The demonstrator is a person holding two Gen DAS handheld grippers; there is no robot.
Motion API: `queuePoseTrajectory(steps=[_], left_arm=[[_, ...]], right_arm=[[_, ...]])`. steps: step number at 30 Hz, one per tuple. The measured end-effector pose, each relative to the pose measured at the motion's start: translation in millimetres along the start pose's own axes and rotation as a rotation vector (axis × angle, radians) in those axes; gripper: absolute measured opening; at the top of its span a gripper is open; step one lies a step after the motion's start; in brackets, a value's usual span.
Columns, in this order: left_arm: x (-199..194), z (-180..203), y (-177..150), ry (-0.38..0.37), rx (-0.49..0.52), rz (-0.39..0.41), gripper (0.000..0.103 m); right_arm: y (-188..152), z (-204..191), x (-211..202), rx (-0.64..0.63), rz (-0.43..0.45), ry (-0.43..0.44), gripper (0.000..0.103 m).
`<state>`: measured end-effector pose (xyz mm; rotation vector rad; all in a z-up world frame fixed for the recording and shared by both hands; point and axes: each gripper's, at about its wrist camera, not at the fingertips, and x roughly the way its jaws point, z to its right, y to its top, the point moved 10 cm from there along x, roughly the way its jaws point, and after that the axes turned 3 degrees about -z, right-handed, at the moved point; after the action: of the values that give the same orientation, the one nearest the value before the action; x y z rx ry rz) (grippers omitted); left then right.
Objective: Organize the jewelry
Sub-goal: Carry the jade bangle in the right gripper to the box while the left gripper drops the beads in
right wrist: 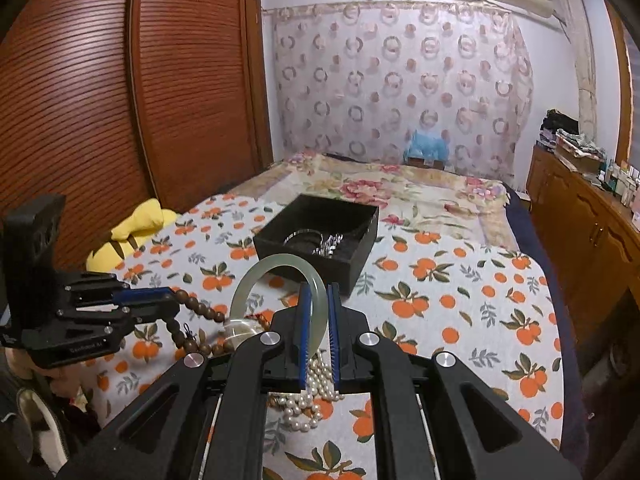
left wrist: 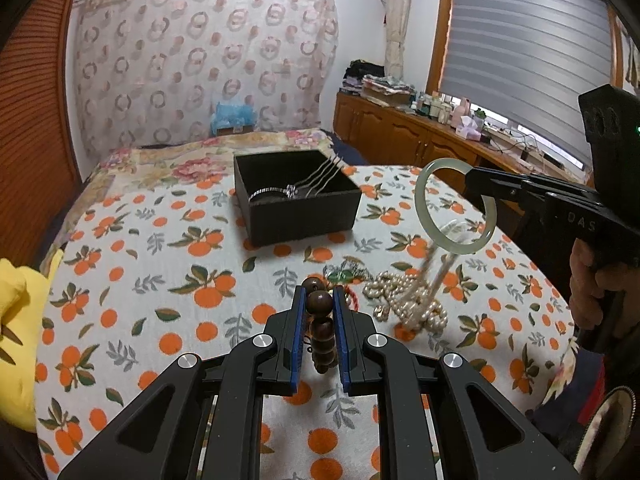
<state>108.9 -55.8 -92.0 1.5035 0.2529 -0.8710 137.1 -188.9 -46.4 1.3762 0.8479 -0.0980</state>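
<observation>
- While both pieces hang lifted, the left gripper (left wrist: 319, 302) clamps the wooden bead bracelet (left wrist: 322, 332); the right gripper (right wrist: 318, 294) pinches the jade bangle (right wrist: 276, 280).
- Next, I judge: carry them over the black box (left wrist: 296, 216), then loosen.

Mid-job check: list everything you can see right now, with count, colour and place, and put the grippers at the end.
jewelry box: one, black, open, on the far part of the cloth, silver chains draped over its rim
jade bangle: one, pale green, lifted in the right gripper
pearl necklace: one, cream, heaped on the cloth, a strand blurred upward at the bangle
wooden bead bracelet: one, dark brown, in the left gripper
orange-print cloth: one, white and orange, on the bed
yellow plush: one, left edge of bed
left gripper: shut on beads
right gripper: shut on bangle
</observation>
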Motion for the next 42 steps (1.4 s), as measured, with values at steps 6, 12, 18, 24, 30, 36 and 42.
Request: queuePoseTrajectory(steps=[6,12,18,24,30,36,42], left_arm=[[-12,9,26,-0.009,0.026,0.046,0.012],[-19,9,59,-0.035,0.030,0.086,0.012],[-22,8,95,-0.035,0.055,0.123,0.012],[-6,-1,128,-0.004,0.077,0.132,0.012],[28,-13,151,0.017,0.080,0.112,0.012],[76,-27,147,0.016,0.063,0.039,0.012],[111,-39,128,0.010,0.039,-0.036,0.012]], right_arm=[[4,4,4,0.012,-0.006,-0.001,0.010],[6,8,19,0.000,-0.021,-0.004,0.010],[18,17,38,-0.003,-0.019,0.000,0.010],[34,24,58,-0.018,-0.018,0.009,0.010],[55,33,79,-0.033,-0.008,0.008,0.010],[69,42,106,-0.043,-0.014,0.010,0.010],[66,38,131,-0.066,-0.048,0.025,0.010]])
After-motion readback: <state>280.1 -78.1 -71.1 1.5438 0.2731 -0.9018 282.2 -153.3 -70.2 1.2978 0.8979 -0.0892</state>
